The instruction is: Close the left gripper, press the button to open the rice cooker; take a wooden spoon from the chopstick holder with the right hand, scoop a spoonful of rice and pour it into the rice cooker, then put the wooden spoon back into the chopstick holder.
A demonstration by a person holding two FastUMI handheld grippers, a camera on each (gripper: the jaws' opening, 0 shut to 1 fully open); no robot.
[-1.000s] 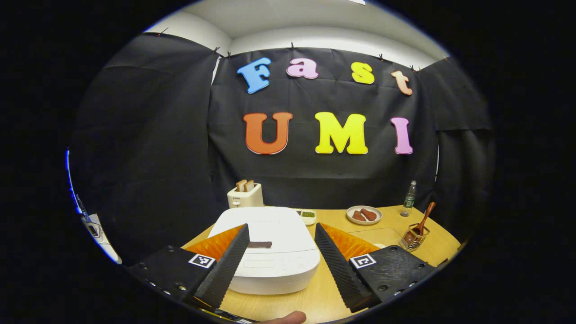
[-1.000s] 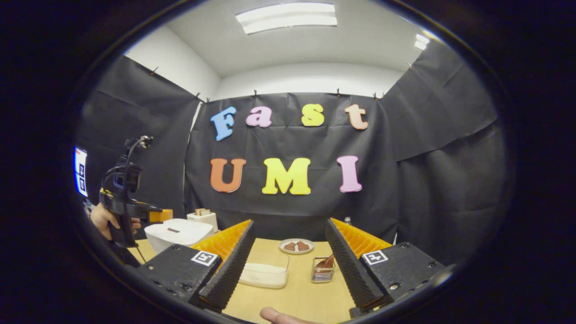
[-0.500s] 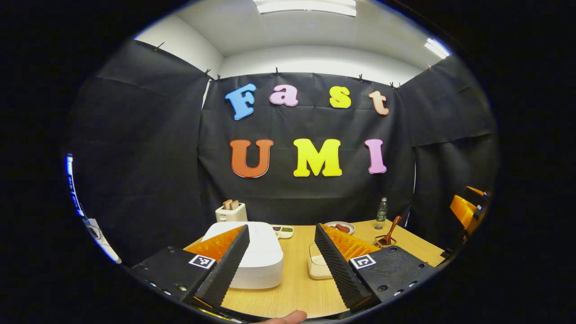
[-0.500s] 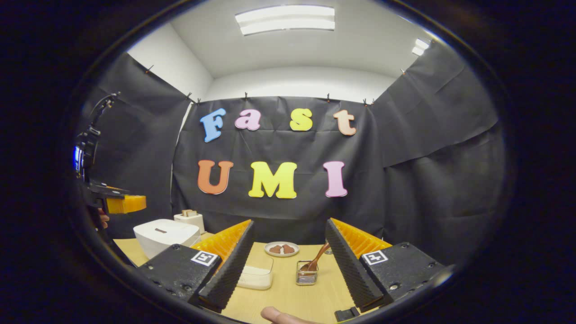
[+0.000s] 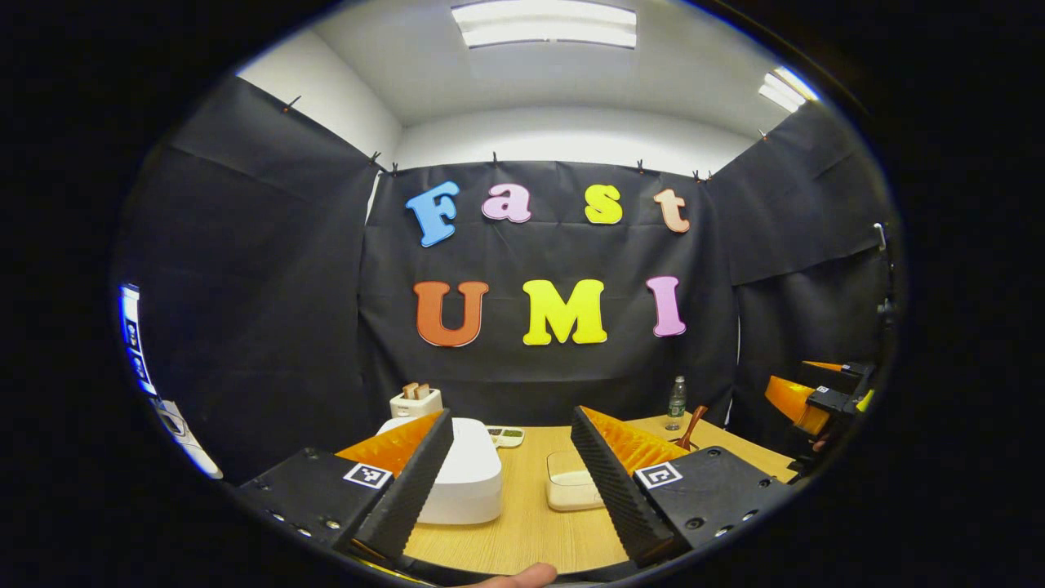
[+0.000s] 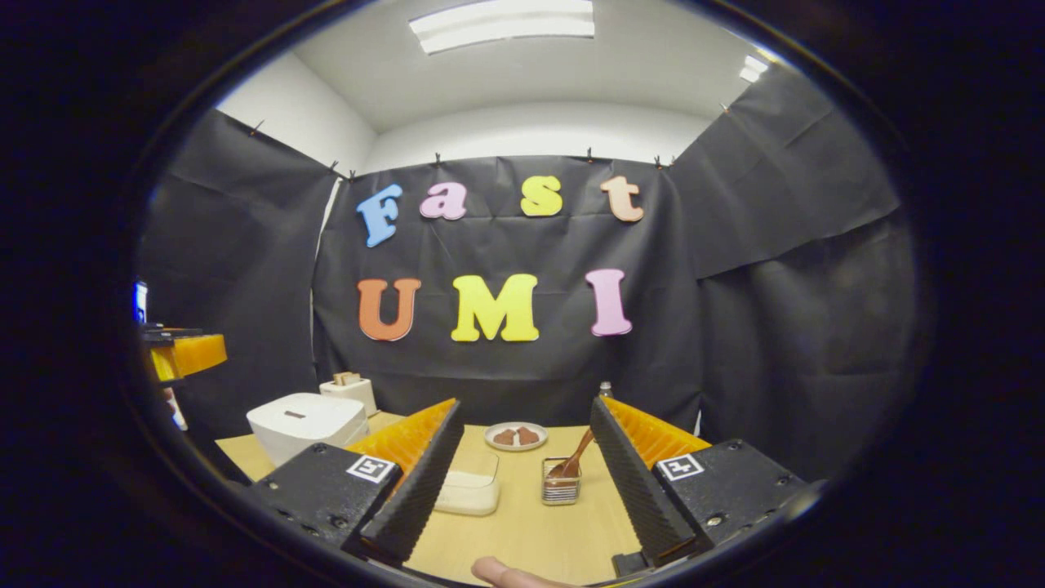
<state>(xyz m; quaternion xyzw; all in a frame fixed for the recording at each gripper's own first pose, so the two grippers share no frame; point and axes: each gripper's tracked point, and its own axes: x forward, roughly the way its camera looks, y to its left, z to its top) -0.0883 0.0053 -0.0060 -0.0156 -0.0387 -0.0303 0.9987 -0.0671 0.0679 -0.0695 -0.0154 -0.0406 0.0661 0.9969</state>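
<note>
Both grippers, left gripper point(image 5: 510, 482) and right gripper point(image 6: 526, 482), stood wide apart, holding nothing. The rice cooker point(image 5: 465, 482), lid down, sat by the left gripper's left finger; the wooden spoon point(image 6: 571, 464) stood in the chopstick holder point(image 6: 560, 490) between the right gripper's fingers.

Both views face the table point(image 5: 522, 523) — left side, right side
</note>
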